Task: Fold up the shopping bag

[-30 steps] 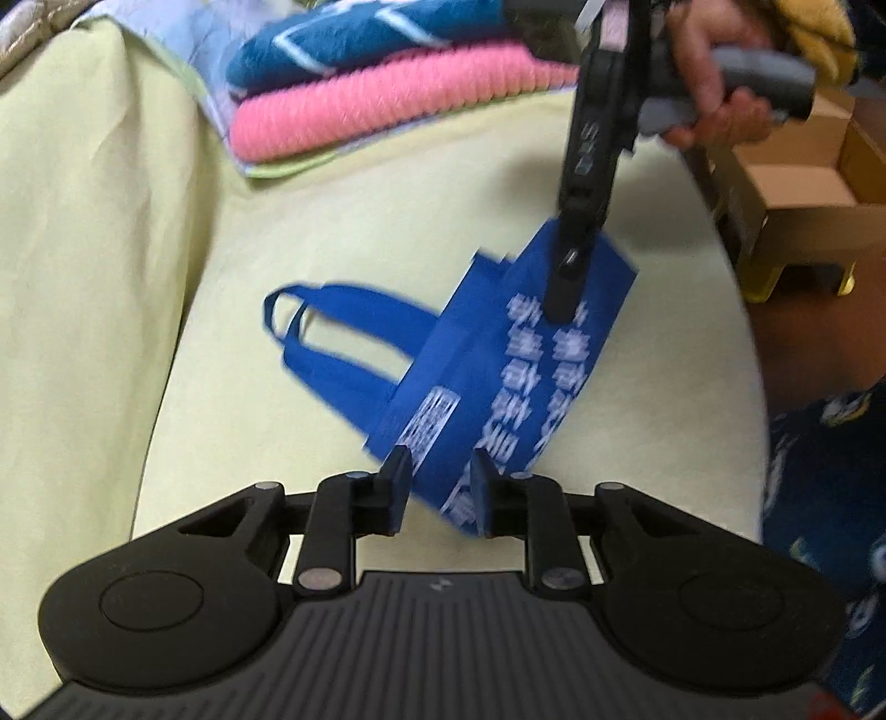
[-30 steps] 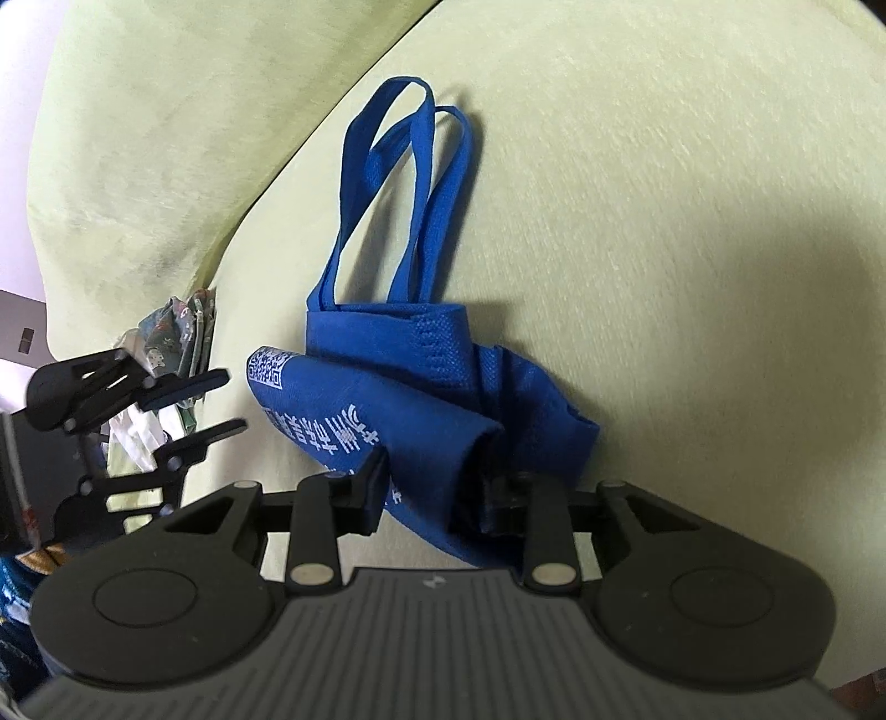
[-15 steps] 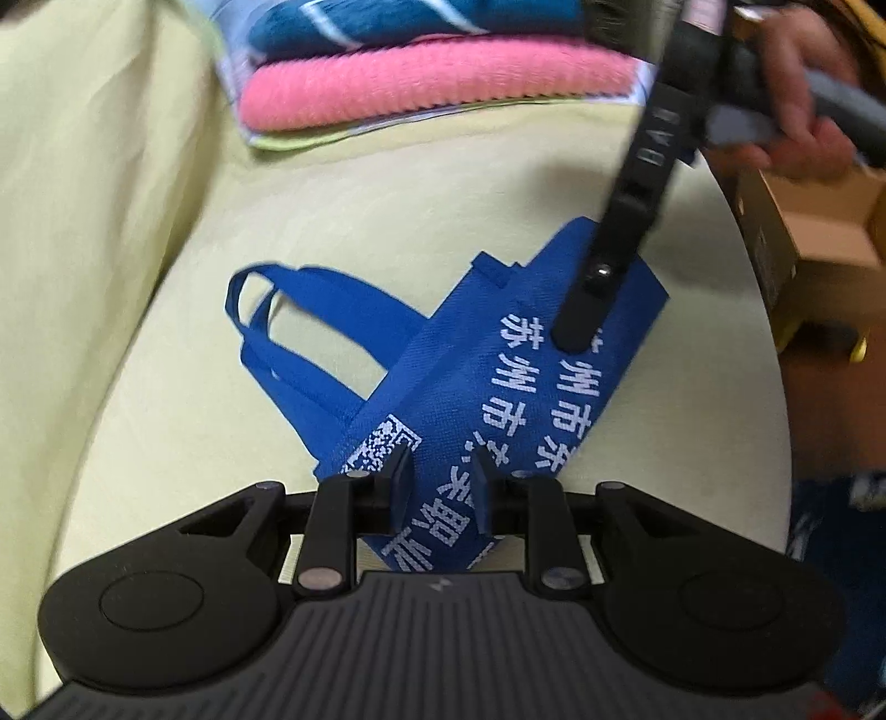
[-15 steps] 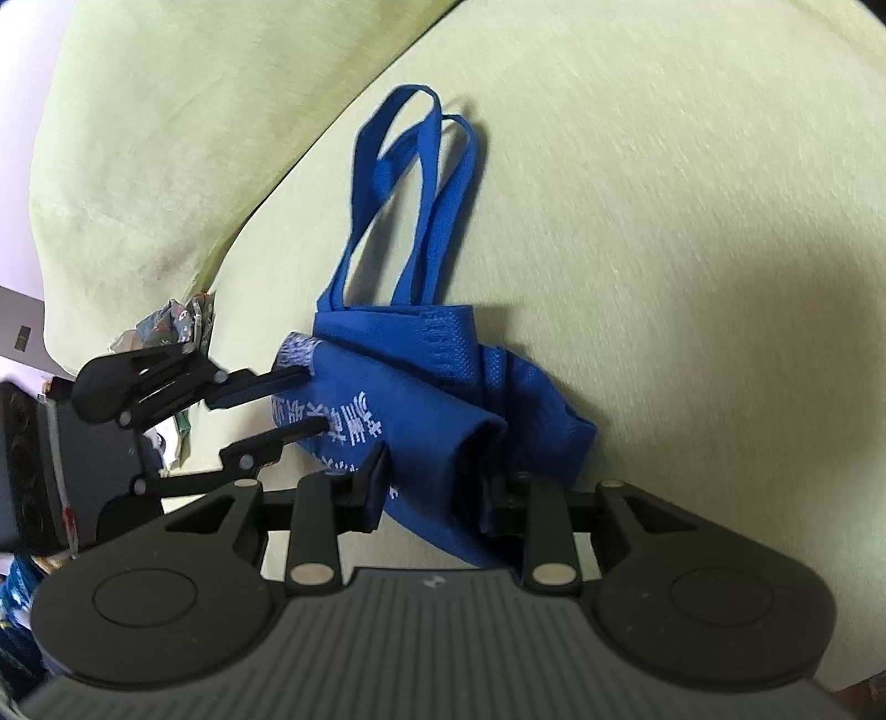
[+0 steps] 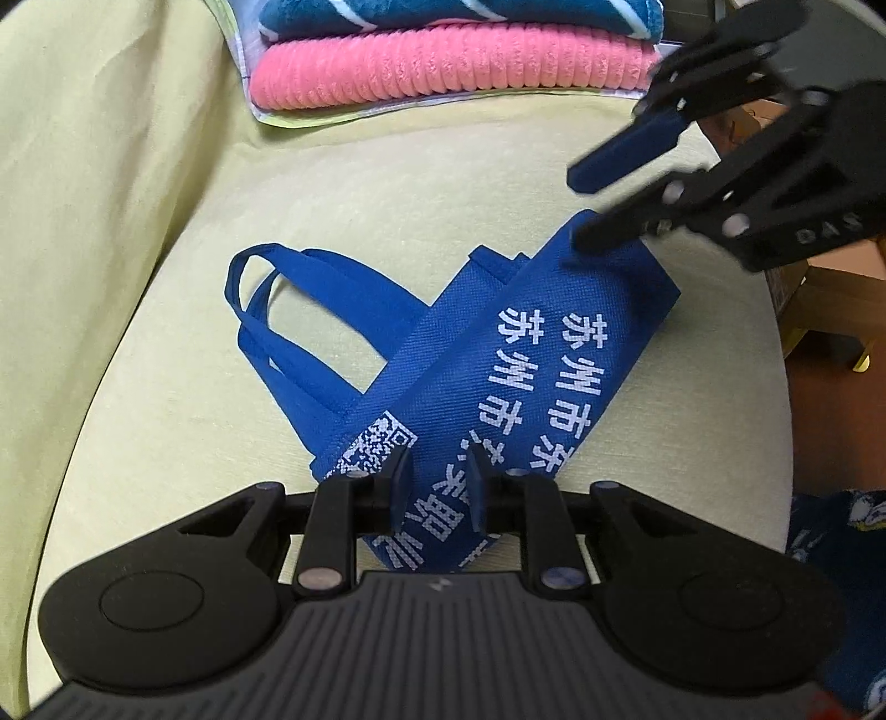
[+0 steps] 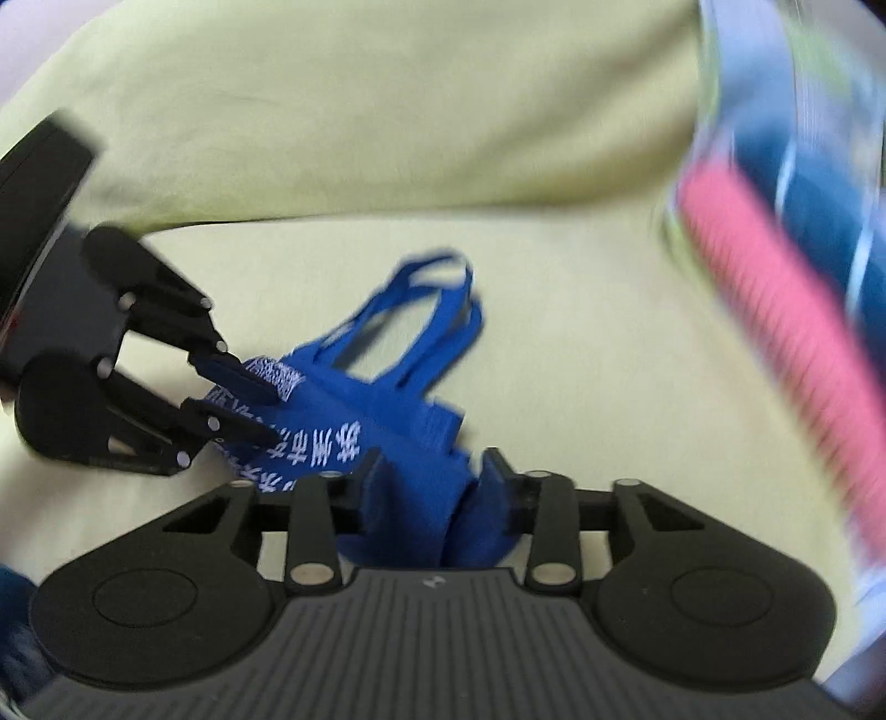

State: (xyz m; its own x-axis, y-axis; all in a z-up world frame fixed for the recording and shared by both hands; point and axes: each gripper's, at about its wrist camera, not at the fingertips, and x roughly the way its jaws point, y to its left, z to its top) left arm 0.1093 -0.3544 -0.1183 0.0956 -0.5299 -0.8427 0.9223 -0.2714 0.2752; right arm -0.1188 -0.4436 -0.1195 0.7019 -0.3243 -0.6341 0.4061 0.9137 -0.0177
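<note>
Lying half-folded on yellow-green cushion (image 5: 387,183), blue shopping bag (image 5: 498,376) with white print, handles (image 5: 288,310) toward backrest, pink towel (image 5: 448,63) and blue towel (image 5: 459,14) stacked beyond it. Left gripper (image 5: 437,487) closing on near end of bag, fabric between fingers. Right gripper (image 6: 429,487) clamped on far end of bag.

Right gripper (image 5: 576,210) swung from upright above the shopping bag (image 5: 498,376) to a flat approach from the cushion's (image 5: 166,415) right edge. Left gripper (image 5: 437,487) lowered onto the bag's near end, jaws closing, fabric between them. Bag handles (image 5: 288,310) shifted slightly.
</note>
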